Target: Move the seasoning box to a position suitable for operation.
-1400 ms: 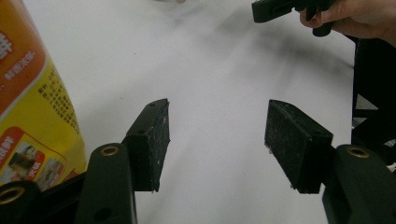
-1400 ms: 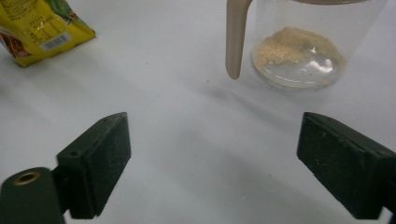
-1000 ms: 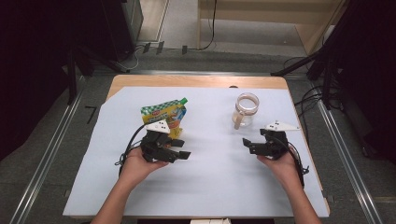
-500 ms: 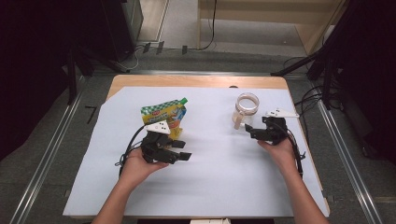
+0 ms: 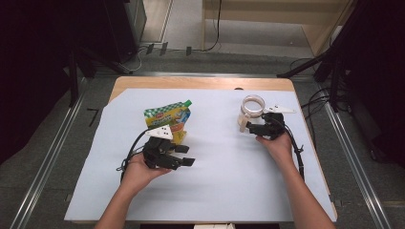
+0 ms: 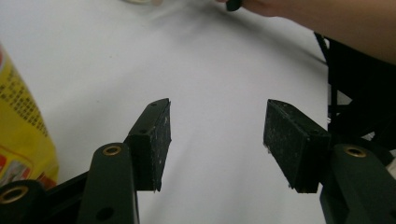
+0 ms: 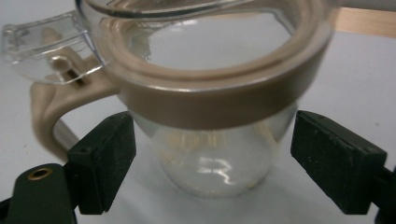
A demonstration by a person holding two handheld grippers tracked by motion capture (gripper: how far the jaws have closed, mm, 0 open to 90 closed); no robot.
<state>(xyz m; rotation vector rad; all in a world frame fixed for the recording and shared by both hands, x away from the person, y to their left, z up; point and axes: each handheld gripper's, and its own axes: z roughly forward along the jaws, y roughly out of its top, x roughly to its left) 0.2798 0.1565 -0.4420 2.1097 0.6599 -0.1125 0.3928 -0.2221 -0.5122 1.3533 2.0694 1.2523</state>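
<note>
On the left of the bench, which is covered by a white sheet, the person's left hand comes up from the near edge and holds the left tongs low over the sheet, aimed toward the right, jaws apart with nothing between them. Just beyond those tongs lies a yellow and green spouted pouch, flat on the sheet, its long axis running away from the person and its green cap pointing to the far right. Farther right, the right forearm reaches forward and slightly left, carrying the right tongs. Their jaws stand apart on either side of a clear glass jug, which stands upright near the bench's far right with its beige handle turned to the left in the right gripper view; the jaws do not press the glass.
</note>
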